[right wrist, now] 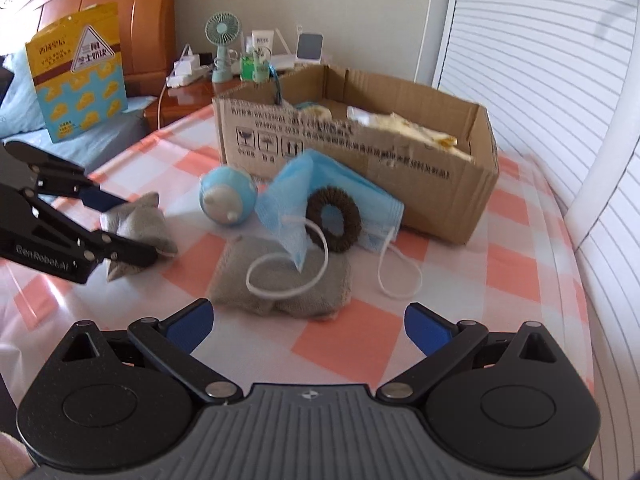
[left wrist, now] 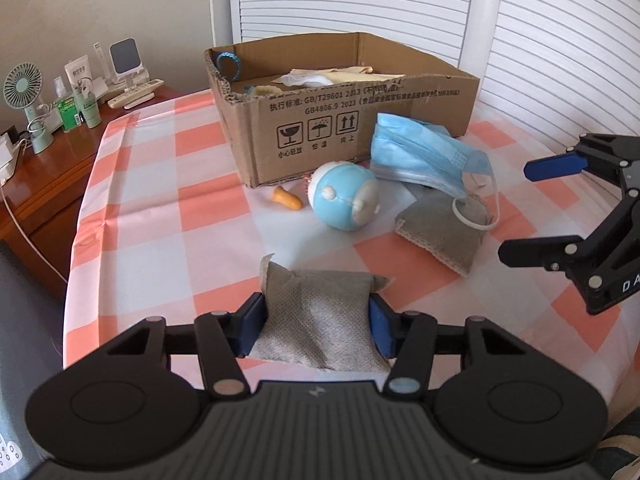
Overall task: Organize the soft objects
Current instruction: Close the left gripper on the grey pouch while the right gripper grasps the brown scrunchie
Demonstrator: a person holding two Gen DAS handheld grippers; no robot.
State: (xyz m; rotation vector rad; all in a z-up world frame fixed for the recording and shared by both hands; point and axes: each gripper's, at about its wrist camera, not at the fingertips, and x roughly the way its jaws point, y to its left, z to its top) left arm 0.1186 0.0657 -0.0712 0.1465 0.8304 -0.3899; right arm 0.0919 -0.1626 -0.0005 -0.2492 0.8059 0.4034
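Both grippers matter: our left gripper [left wrist: 317, 322] clamps the grey pouch [left wrist: 318, 316]; lift it clear over the box [left wrist: 352, 132] rim while right gripper [right wrist: 308, 326] fingers stay apart.

Left claw [left wrist: 316, 326]: pouch [left wrist: 320, 316] between fingers; ball [left wrist: 345, 196] ahead, box [left wrist: 340, 108] behind it. Mask [left wrist: 424, 160] ahead-right, overlapping second pouch [left wrist: 440, 232]. Right claw [right wrist: 306, 328]: second pouch directly ahead.
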